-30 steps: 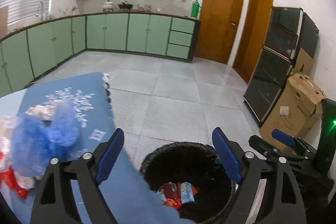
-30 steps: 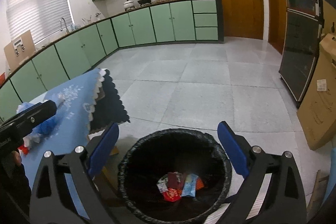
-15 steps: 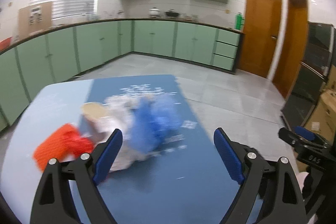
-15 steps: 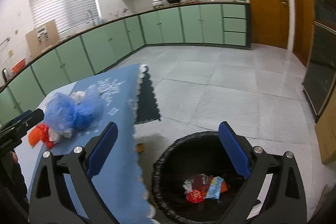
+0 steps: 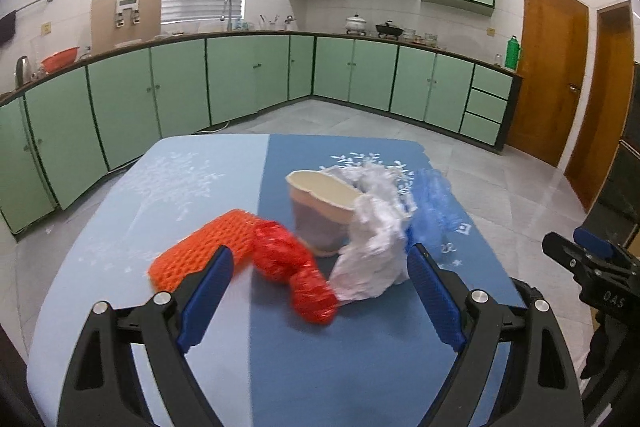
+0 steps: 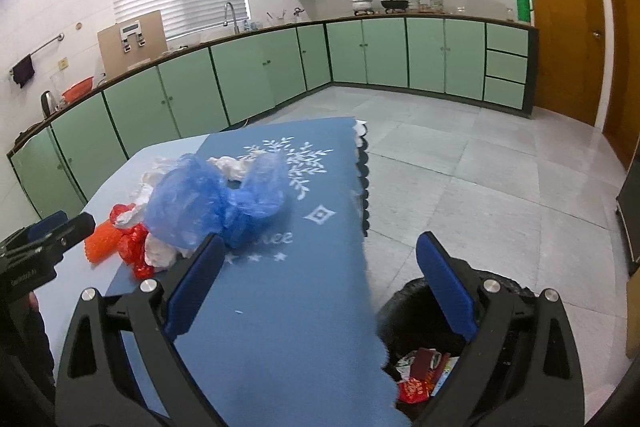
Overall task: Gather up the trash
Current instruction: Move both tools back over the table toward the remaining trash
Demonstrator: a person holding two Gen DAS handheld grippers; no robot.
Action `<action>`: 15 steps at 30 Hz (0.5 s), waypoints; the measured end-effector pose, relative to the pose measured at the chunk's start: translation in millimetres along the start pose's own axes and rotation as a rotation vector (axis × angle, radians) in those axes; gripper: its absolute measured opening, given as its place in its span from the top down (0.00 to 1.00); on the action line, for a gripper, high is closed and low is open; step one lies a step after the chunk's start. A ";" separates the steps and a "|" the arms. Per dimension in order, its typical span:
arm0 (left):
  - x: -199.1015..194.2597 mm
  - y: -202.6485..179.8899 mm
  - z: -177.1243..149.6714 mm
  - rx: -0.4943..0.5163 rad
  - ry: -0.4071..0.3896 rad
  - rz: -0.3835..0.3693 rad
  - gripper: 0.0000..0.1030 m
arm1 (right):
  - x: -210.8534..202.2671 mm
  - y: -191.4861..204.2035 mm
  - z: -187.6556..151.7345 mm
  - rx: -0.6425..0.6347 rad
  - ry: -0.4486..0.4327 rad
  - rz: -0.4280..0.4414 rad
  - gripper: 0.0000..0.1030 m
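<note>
A pile of trash lies on the blue table (image 5: pixel 320 367): an orange foam net (image 5: pixel 204 247), a red foil wrapper (image 5: pixel 296 271), a crushed paper cup (image 5: pixel 324 207), white crumpled plastic (image 5: pixel 376 251) and a blue plastic bag (image 5: pixel 434 207). My left gripper (image 5: pixel 320 303) is open and empty just in front of the pile. My right gripper (image 6: pixel 316 287) is open and empty over the table's edge, with the blue bag (image 6: pixel 212 199) ahead to its left. The black bin (image 6: pixel 436 343) beside the table holds several wrappers (image 6: pixel 420 375).
The table's scalloped cloth edge (image 6: pixel 362 195) hangs beside the bin. Green cabinets (image 5: pixel 240 79) line the far walls. Wooden doors (image 5: pixel 556 67) stand at the right. My right gripper shows at the right of the left wrist view (image 5: pixel 596 267).
Both grippers have swung left from the bin toward the table. The left gripper has come up close to the trash pile. Both stay open and empty.
</note>
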State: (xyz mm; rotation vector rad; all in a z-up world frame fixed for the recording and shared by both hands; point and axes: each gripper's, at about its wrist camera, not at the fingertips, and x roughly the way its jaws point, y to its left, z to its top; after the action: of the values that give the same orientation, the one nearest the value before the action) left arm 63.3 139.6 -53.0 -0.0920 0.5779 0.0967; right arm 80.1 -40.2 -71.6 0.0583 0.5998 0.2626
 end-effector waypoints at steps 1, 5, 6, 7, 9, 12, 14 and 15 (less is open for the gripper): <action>-0.8 4.1 -1.8 0.000 0.001 0.007 0.16 | 2.2 2.9 0.5 -0.001 0.001 0.005 0.09; 1.7 20.2 -7.6 -0.016 0.018 0.040 0.16 | 10.5 20.2 2.0 -0.013 0.004 0.032 0.09; 0.8 23.7 -9.5 -0.019 0.019 0.048 0.16 | 11.9 25.3 2.4 -0.020 0.002 0.040 0.09; 1.5 28.9 -10.5 -0.023 0.022 0.060 0.16 | 13.3 30.5 2.3 -0.027 0.002 0.049 0.09; 1.8 36.2 -12.7 -0.036 0.028 0.068 0.16 | 16.0 39.5 3.1 -0.040 0.001 0.066 0.10; 3.7 42.9 -15.1 -0.046 0.038 0.073 0.17 | 22.2 51.2 4.2 -0.063 0.010 0.081 0.15; 4.7 45.5 -16.9 -0.047 0.043 0.073 0.17 | 27.9 57.0 6.4 -0.072 0.020 0.090 0.18; 4.5 45.8 -17.5 -0.049 0.044 0.072 0.17 | 30.1 58.8 7.0 -0.075 0.022 0.090 0.18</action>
State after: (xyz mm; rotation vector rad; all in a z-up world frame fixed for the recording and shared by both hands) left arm 52.3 183.3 -72.8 -0.1209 0.6230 0.1787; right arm 94.5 24.5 -74.7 0.0099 0.6095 0.3735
